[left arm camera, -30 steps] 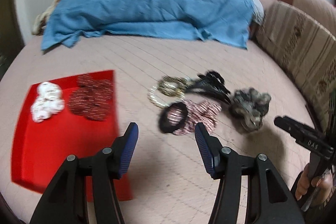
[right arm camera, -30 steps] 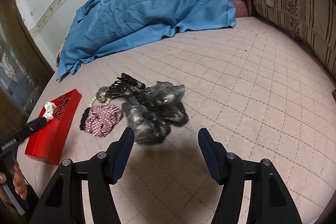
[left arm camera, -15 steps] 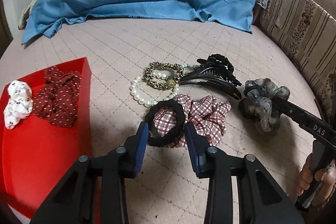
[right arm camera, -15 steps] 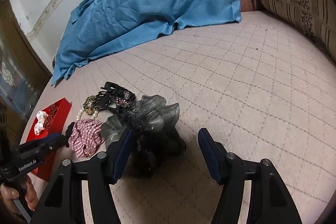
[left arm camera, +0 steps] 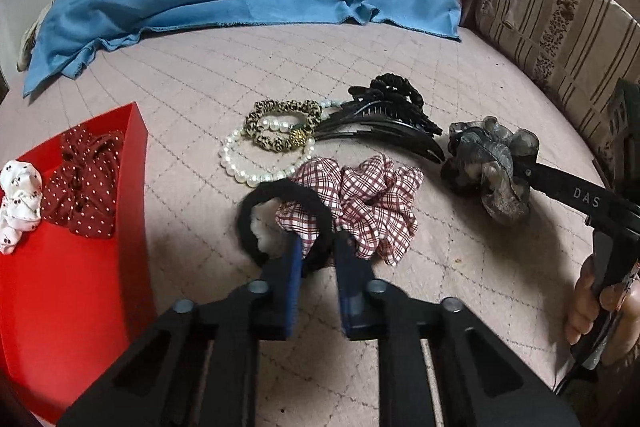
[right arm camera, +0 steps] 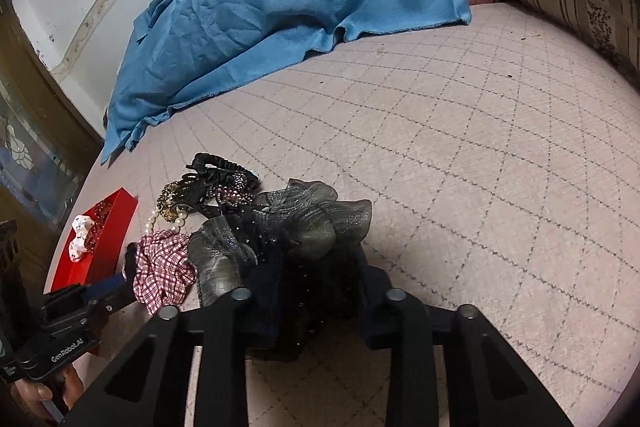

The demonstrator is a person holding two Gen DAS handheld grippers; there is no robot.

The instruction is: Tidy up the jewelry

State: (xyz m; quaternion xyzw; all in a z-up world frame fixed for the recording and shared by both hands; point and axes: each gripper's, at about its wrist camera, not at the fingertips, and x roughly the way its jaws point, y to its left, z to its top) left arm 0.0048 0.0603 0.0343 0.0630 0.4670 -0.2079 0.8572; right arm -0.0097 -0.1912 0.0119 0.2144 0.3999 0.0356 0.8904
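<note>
Black elastic hair tie (left arm camera: 286,223) lies on the bed (left arm camera: 192,171) beside the red tray (left arm camera: 80,291), the closing left tool (left arm camera: 316,259) pinching its near rim; the right tool (right arm camera: 320,279) closes around the grey organza scrunchie (right arm camera: 280,227).

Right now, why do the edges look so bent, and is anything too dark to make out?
Left wrist view: the fisheye lens bows the quilted bedspread and blackens the corners; the black hair tie is sharp, with light shadows. Right wrist view: the same bending; the gripper's shadow falls over the grey scrunchie, so its near part and the fingertips merge into darkness.
</note>
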